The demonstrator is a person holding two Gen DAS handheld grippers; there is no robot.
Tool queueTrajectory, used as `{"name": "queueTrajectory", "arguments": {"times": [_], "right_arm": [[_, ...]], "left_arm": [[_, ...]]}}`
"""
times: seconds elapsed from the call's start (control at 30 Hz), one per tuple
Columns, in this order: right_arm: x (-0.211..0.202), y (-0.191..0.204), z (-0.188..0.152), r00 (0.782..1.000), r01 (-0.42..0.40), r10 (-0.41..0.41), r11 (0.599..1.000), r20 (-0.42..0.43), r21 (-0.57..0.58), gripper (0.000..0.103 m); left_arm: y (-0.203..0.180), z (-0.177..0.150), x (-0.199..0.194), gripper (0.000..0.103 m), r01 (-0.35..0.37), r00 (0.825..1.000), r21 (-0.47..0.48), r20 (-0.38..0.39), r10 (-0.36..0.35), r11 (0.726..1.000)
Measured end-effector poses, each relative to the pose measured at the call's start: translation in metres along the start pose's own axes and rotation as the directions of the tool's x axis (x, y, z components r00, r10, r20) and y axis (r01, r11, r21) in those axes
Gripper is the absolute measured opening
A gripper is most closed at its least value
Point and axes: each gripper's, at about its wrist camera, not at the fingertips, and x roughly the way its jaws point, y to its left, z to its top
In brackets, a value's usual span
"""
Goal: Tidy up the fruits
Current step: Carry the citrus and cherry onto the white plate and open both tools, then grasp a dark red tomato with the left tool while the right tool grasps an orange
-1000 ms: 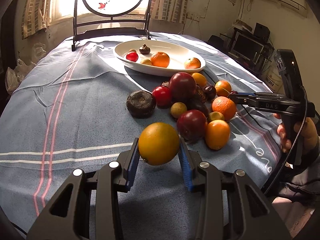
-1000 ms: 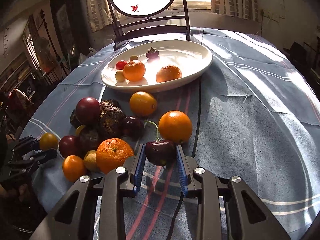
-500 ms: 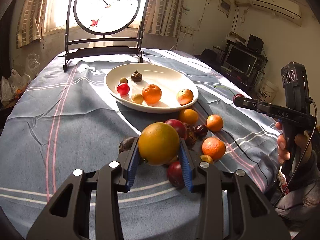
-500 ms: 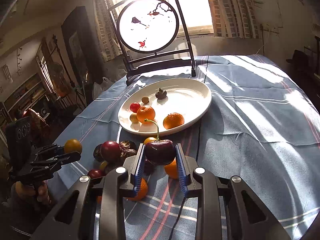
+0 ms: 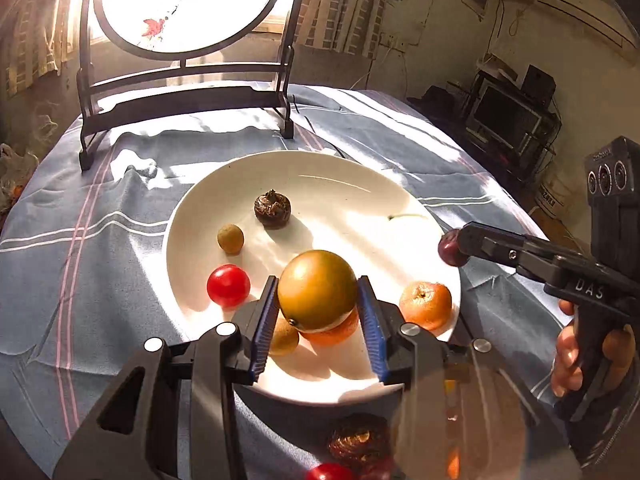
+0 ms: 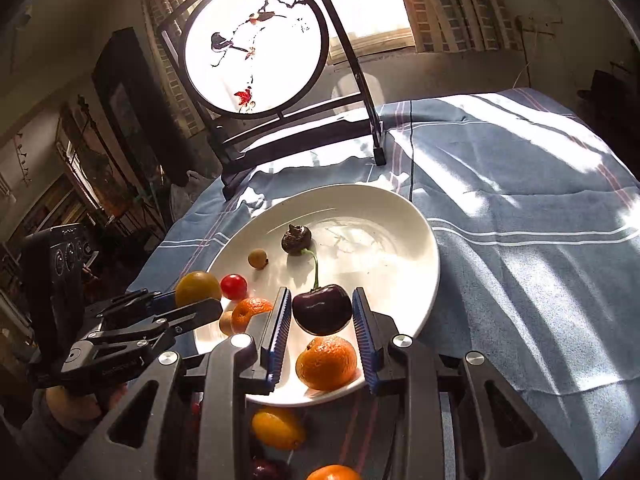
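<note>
Sunlit room; a surface (image 5: 80, 280) under blue striped cloth carries a white plate (image 5: 360, 200), with a round painted screen (image 5: 180, 4) at the far edge. Left claw (image 5: 318, 312) over the plate's near rim — its jaws have just been opening, and the yellow-green orange (image 5: 317, 289) sits between them with a gap at each pad. Right claw (image 6: 320, 324) likewise over the near rim, jaws just opening, the dark cherry (image 6: 322, 309) loose between them. On the plate: tomato (image 5: 228, 285), longan (image 5: 230, 238), a dark fruit (image 5: 272, 209), tangerine (image 5: 425, 305). More fruit (image 6: 278, 428) lies on the cloth off the plate's near rim.
</note>
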Motion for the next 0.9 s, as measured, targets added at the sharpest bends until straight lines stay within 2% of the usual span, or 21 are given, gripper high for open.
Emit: {"name": "queueTrajectory", "arguments": {"times": [0.03, 0.1, 0.23, 0.5, 0.67, 0.8, 0.9], "right_arm": [[-0.001, 0.0, -0.001, 1.0, 0.001, -0.001, 1.0, 0.007, 0.001, 0.045], [-0.008, 0.002, -0.006, 1.0, 0.005, -0.005, 1.0, 0.013, -0.008, 0.045], [-0.028, 0.002, -0.027, 1.0, 0.014, -0.013, 1.0, 0.018, -0.019, 0.045], [-0.071, -0.013, -0.09, 0.999, -0.018, 0.017, 0.999, 0.042, 0.031, 0.051], [-0.082, -0.018, -0.108, 0.998, -0.023, 0.021, 0.999, 0.054, 0.044, 0.051], [-0.082, -0.013, -0.11, 0.998, -0.004, 0.002, 1.0, 0.055, 0.022, 0.052], [-0.085, -0.011, -0.112, 0.998, -0.003, 0.002, 1.0, 0.067, 0.011, 0.052]], "left_arm": [[0.003, 0.001, 0.0, 0.053, 0.007, 1.0, -0.023, 0.006, -0.007, 1.0], [0.005, 0.0, -0.007, 0.061, 0.019, 0.999, -0.044, 0.032, -0.018, 0.999], [-0.005, -0.018, -0.035, 0.061, 0.012, 0.999, 0.007, 0.053, -0.013, 1.0], [-0.047, -0.103, -0.109, 0.064, 0.023, 0.997, 0.181, 0.073, -0.037, 0.983], [-0.056, -0.154, -0.118, 0.063, -0.035, 0.999, 0.224, 0.037, 0.027, 0.974], [-0.048, -0.171, -0.111, 0.052, -0.035, 0.999, 0.177, 0.001, 0.035, 0.984], [-0.048, -0.178, -0.104, 0.045, -0.034, 0.999, 0.184, -0.009, 0.036, 0.982]]}}
